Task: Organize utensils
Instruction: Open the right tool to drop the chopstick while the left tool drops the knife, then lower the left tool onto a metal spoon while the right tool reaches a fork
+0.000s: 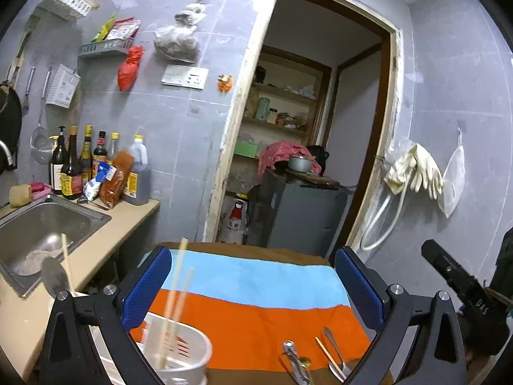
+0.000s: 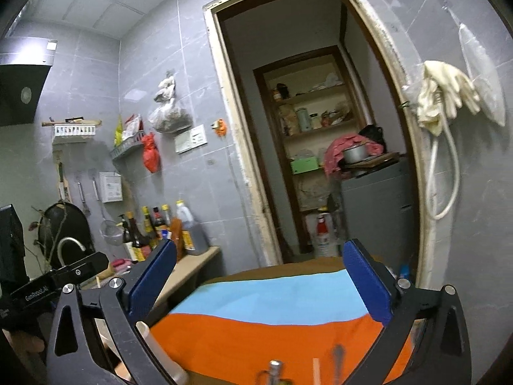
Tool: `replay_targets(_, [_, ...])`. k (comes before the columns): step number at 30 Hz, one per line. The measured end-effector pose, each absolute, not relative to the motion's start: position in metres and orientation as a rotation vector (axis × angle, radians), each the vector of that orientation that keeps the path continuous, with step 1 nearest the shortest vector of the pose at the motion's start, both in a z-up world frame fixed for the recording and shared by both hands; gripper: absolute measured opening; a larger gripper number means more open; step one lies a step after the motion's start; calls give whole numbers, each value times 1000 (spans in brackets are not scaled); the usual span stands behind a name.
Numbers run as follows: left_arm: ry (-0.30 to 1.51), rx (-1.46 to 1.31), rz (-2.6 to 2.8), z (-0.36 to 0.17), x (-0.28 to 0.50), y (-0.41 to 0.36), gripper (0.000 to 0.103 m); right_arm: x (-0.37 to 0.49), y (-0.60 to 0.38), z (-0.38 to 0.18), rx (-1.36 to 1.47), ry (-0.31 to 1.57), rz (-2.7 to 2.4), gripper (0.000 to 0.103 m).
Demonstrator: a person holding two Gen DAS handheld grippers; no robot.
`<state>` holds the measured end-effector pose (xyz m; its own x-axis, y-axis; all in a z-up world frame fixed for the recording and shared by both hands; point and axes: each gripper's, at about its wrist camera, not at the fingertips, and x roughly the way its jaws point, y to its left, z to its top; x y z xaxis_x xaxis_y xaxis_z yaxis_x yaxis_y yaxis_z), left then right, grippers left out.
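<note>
Both grippers stood spread wide with nothing between their blue pads. The left gripper pointed slightly down over a table covered by a blue-and-orange cloth; the right gripper looked level across the same cloth.

Only the left view showed the white holder, standing at the cloth's near left corner, just inside the left finger. Chopsticks stood upright in it, blurred. A spoon and another stick rose beside it, further left. In the right view just a pale rim showed behind the left finger; what it belonged to could not be told.

Loose utensils lay on the orange band near the front edge. The left view gave them clearly: a metal peeler-like tool, a single chopstick and a fork, near one another. In the right view the same three showed only as blurred tips at the bottom edge: tool, stick, fork.

The left view alone took in the sink and the counter with bottles. The right view alone showed the range hood and a tap. Each view caught the other gripper at its edge: the right one at right, the left one at left.
</note>
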<state>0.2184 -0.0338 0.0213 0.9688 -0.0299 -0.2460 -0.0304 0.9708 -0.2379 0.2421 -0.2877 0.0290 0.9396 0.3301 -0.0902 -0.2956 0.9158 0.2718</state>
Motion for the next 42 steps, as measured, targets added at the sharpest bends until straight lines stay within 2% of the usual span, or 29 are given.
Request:
replay_targets(11, [327, -190, -48, -5, 234, -94, 102, 241, -347, 12, 234, 182, 257, 102])
replay_targets(19, [483, -184, -77, -44, 255, -118, 102, 257, -382, -34, 254, 304, 214, 102])
replay_targets(32, [772, -301, -18, -121, 298, -108, 102, 302, -386, -103, 239, 505, 225, 102])
replay_targets(34, [796, -313, -22, -129, 301, -107, 99, 308, -384, -112, 242, 530, 230, 102])
replay_targets(37, [827, -326, -49, -138, 307, -109, 84, 318, -381, -125, 247, 568, 234, 102])
replay_targets(39, [858, -329, -69, -144, 311, -112, 66, 326, -377, -133, 241, 595, 230, 101])
replay_targets(41, [886, -325, -81, -151, 314, -117, 59, 330, -375, -139, 243, 607, 237, 99])
replay_targets(42, [895, -323, -87, -154, 315, -119, 57, 332, -374, -141, 242, 611, 239, 93])
